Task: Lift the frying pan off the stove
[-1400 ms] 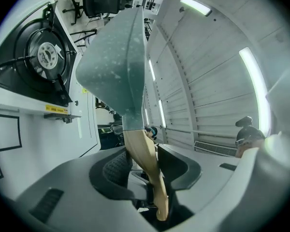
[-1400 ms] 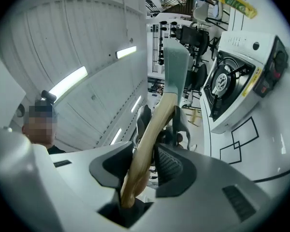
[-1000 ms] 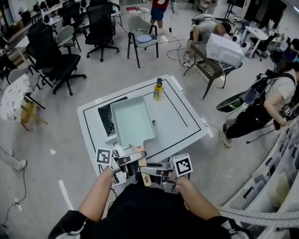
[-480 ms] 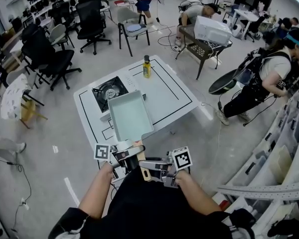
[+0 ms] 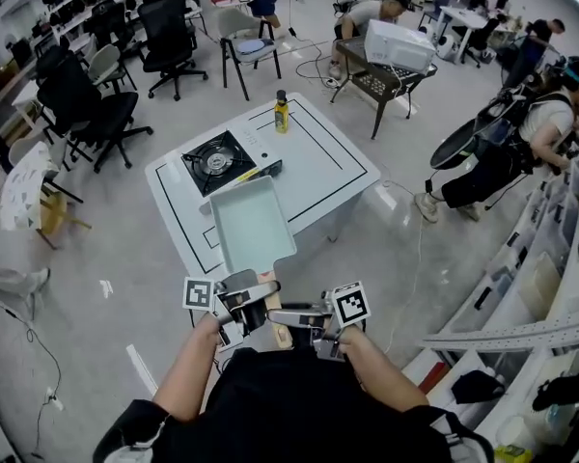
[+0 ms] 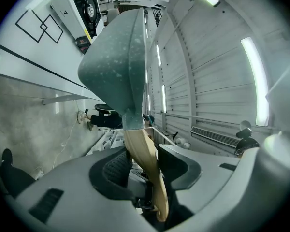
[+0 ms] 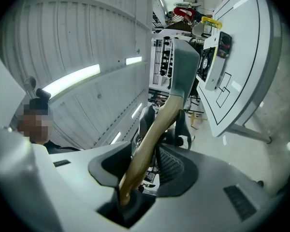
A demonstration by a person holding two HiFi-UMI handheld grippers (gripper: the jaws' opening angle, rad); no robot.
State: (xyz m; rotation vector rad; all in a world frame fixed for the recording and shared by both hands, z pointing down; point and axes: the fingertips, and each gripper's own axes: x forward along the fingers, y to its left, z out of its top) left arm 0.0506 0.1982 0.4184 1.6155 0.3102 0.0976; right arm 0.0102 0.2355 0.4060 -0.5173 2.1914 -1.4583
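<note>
In front of the near edge of the white surface point(image 5: 338, 177), the frying pan point(image 5: 253, 224) is held in the air, clear of the stove point(image 5: 215, 162) and apart from it. Its far end overlaps the surface's edge in the head view, and the rest hangs out over the floor. It is a rectangular, pale green pan with one wooden handle point(image 6: 144, 153), and that handle is clamped by both grippers. The fingers point(image 6: 115, 167) of the left gripper point(image 5: 243, 304) are closed on it nearer the pan, and those of the right gripper point(image 5: 307, 318) are closed on it nearer its end.

The pan is judged to be stiff and fairly light for its size, yet front-heavy, since its whole body lies beyond the grip. A droop or a twist about the handle is the likely trouble. The smooth, rounded wood may be slippery between the ribbed pads point(image 7: 173, 164), so the handle is best gripped close to the pan body, with the two grips spaced apart. The pan appears empty, as far as the small head view allows.

Counted: one pan, one handle, one stove, two grippers, and one yellow bottle point(image 5: 281, 112) standing on the surface beyond the stove.
</note>
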